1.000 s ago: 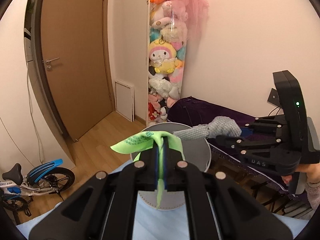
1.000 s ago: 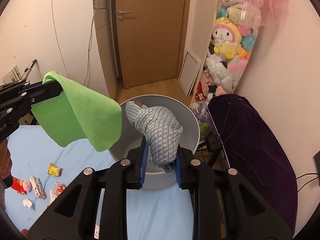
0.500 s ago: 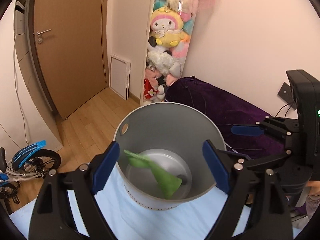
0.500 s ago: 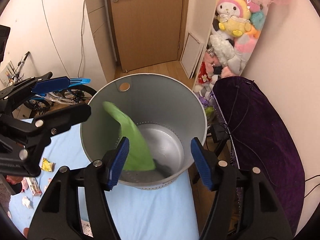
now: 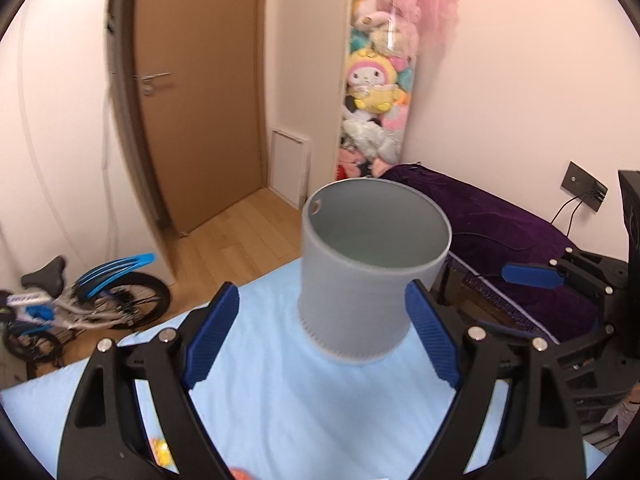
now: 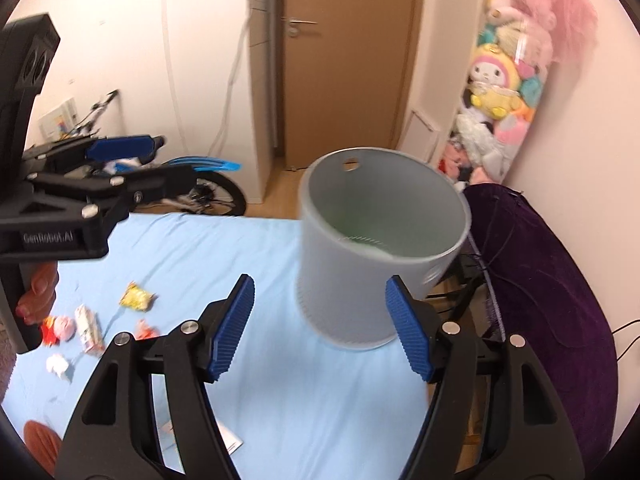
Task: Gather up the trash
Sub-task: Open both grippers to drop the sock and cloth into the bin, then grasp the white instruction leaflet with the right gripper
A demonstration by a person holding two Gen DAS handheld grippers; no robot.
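Both cloths have dropped into the grey bin [image 6: 380, 256] on the blue sheet [image 6: 304, 400], so with left gripper [image 5: 320, 340] and right gripper [image 6: 320, 328] splayed empty, I'd judge the wrappers [image 6: 136, 300] come next.

You're in home bedroom: light-blue bedsheet [image 6: 208, 248] underfoot of view, tall column of plush toys [image 5: 376, 80] by wall, wooden door [image 5: 200, 92], child's bicycle [image 5: 80, 304] on wood floor, purple velvet cover [image 6: 540, 280] beside bed edge.
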